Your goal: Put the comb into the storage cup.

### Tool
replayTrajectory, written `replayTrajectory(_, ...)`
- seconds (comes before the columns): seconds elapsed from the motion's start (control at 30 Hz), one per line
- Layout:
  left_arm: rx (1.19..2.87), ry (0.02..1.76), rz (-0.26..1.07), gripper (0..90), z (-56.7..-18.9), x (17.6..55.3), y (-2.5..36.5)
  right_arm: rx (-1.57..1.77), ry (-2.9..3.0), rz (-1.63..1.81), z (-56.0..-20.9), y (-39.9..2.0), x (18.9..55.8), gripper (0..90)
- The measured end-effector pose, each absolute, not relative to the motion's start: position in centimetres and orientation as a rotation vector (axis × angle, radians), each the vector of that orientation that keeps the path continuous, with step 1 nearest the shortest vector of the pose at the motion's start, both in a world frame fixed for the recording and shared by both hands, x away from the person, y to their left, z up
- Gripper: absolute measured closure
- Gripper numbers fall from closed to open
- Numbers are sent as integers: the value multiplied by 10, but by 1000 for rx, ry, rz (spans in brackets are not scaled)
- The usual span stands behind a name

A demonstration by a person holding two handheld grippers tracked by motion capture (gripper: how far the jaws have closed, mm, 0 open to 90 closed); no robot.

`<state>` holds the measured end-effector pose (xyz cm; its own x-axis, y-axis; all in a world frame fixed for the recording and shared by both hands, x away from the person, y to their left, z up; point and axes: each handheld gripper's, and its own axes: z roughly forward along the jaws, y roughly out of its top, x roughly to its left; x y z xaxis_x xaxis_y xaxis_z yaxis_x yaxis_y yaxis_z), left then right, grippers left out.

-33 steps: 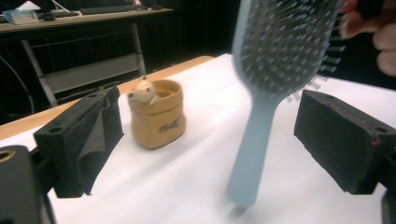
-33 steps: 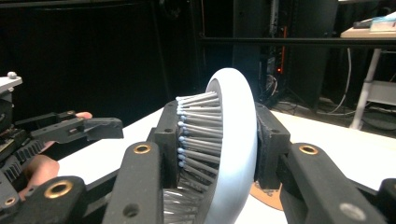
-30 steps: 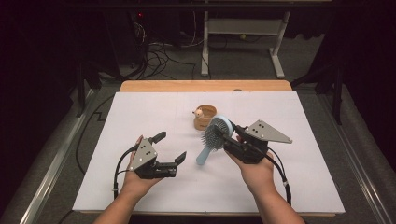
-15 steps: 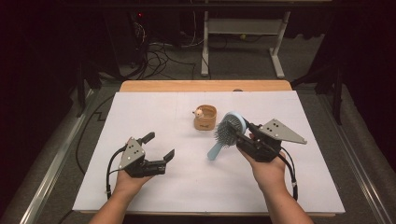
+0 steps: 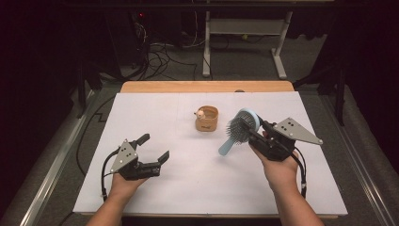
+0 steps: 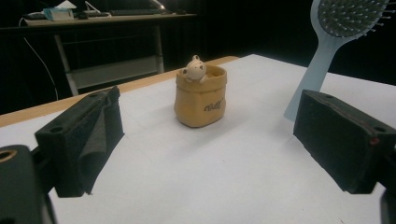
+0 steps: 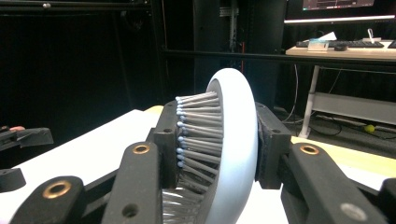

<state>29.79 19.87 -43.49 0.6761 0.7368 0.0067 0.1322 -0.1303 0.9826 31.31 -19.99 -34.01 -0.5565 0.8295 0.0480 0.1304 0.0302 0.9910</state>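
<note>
The left gripper (image 5: pixel 157 151) hangs low over the left part of the white surface (image 5: pixel 188 188). A hand (image 5: pixel 123 182) holds it from below in the high view. Its two black fingers (image 6: pixel 84 140) stand apart, and there is nothing between them. They point toward the middle of the surface.

In the middle, a little toward the back, sits a small tan pot (image 5: pixel 207 119) shaped like a bag. A tiny bear figure (image 5: pixel 201 113) peeks over its rim on the left side. In the left gripper view the pot (image 6: pixel 200 97) stands upright between the two fingers, but farther away.

Just to the right of the pot is a light blue hairbrush (image 5: pixel 239 132). It is up in the air, tilted, with its handle pointing down and to the left. The right gripper (image 5: pixel 256 134) is clamped on the round head of the brush. In the right gripper view one finger presses on the bristles (image 7: pixel 198 135) and the other presses on the smooth back. The right hand (image 5: pixel 281 172) holds that gripper over the right part of the surface.
</note>
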Motion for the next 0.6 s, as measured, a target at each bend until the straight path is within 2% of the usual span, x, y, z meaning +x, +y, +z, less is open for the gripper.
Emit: replayTrajectory(0.6,1682,674,589,93,-439,294,195,976,1708,1565,-342,-194,330,616)
